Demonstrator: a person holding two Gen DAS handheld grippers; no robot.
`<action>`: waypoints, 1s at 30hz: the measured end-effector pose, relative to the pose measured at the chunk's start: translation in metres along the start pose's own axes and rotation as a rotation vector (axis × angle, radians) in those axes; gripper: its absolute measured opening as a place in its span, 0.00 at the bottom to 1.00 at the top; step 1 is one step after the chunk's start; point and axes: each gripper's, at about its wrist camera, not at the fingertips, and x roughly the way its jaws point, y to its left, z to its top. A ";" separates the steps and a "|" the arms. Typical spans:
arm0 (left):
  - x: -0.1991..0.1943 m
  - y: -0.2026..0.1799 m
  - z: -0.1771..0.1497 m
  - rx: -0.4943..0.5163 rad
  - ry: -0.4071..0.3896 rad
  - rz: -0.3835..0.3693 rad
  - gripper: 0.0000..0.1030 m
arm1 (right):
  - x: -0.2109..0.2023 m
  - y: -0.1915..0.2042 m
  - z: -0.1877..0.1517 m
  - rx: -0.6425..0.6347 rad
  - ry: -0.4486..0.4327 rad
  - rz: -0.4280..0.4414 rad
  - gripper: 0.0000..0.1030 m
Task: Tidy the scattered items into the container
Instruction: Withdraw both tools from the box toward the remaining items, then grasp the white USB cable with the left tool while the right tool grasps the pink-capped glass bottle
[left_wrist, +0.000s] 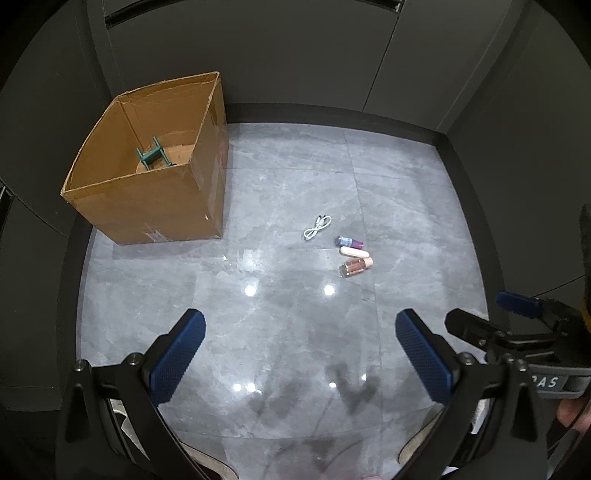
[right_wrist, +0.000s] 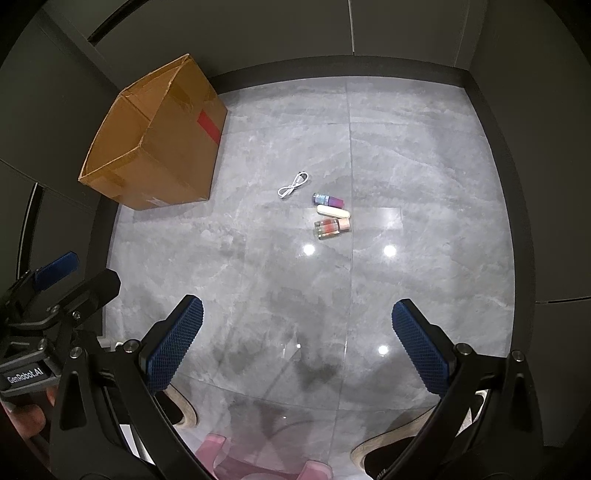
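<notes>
An open cardboard box (left_wrist: 147, 199) stands on the grey floor at the left, with a small green stand (left_wrist: 153, 153) inside; it also shows in the right wrist view (right_wrist: 166, 155). A white coiled cable (left_wrist: 317, 228) (right_wrist: 293, 185), a purple bottle (left_wrist: 349, 242) (right_wrist: 328, 200), a cream tube (left_wrist: 354, 252) (right_wrist: 332, 211) and a clear pink bottle (left_wrist: 355, 266) (right_wrist: 331, 227) lie together on the floor, right of the box. My left gripper (left_wrist: 300, 338) is open and empty, well short of them. My right gripper (right_wrist: 297, 325) is open and empty too.
Dark wall panels and a black skirting (left_wrist: 332, 114) close the floor at the back and sides. The person's shoes (right_wrist: 391, 450) show at the bottom edge. A pink object (right_wrist: 258, 461) lies at the bottom of the right wrist view.
</notes>
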 end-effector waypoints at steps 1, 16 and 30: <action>0.004 0.000 0.000 0.002 0.003 0.000 1.00 | 0.002 -0.001 0.000 -0.002 0.002 -0.003 1.00; 0.141 0.000 -0.002 0.034 0.094 0.014 1.00 | 0.115 -0.031 0.001 -0.012 0.059 0.035 1.00; 0.283 0.001 0.051 0.103 0.156 -0.029 0.78 | 0.237 -0.066 0.051 0.020 0.108 0.008 1.00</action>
